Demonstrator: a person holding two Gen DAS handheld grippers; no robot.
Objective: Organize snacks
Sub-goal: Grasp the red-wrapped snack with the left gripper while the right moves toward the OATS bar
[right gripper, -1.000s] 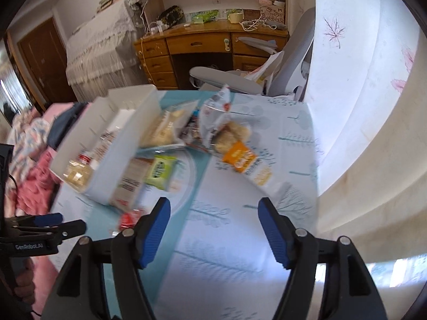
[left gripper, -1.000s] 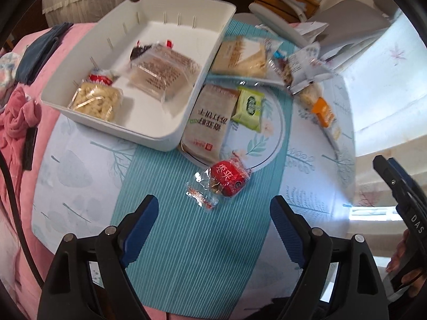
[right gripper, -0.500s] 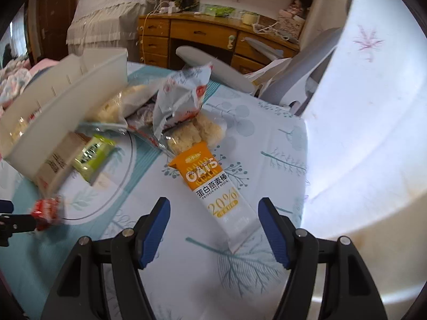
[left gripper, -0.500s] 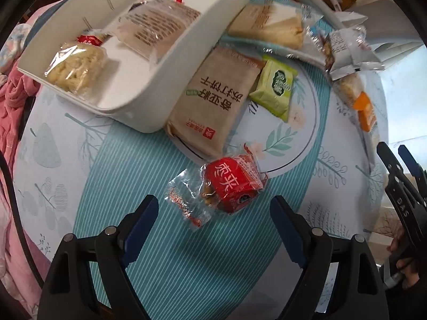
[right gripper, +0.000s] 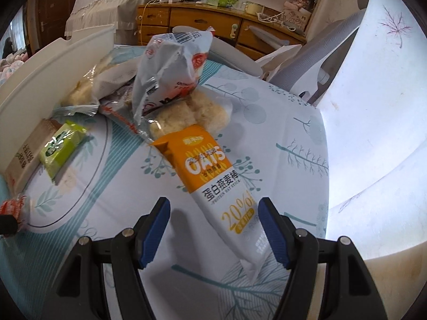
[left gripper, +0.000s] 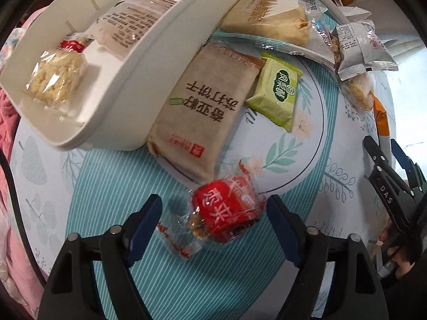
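Behind your worktop [right gripper: 293,138] stand a wooden dresser and a grey chair, and the leaf-print cloth carries the loose snacks beside a white bin [left gripper: 128,85]. Your left hand-held gripper [left gripper: 213,214] is spread wide with nothing held; the red wrapped snack [left gripper: 226,209] lies between its pads, nearer the one at 3 o'clock. It looks light and crinkly, with a slippery clear twist of film trailing toward 8 o'clock, so close on the firm red body, not the film. Your right hand-held gripper [right gripper: 214,222] is equally wide and empty, straddling the white tail of the oat bar [right gripper: 213,176], which runs up toward 11 o'clock. The bar looks light, slim and fairly stiff in glossy film; take it across its width. Its lower end passes behind the pad at 3 o'clock. The bin's far rim is cut off, and the crumpled silver packets [right gripper: 170,66] at 11 o'clock hide what lies beneath them.
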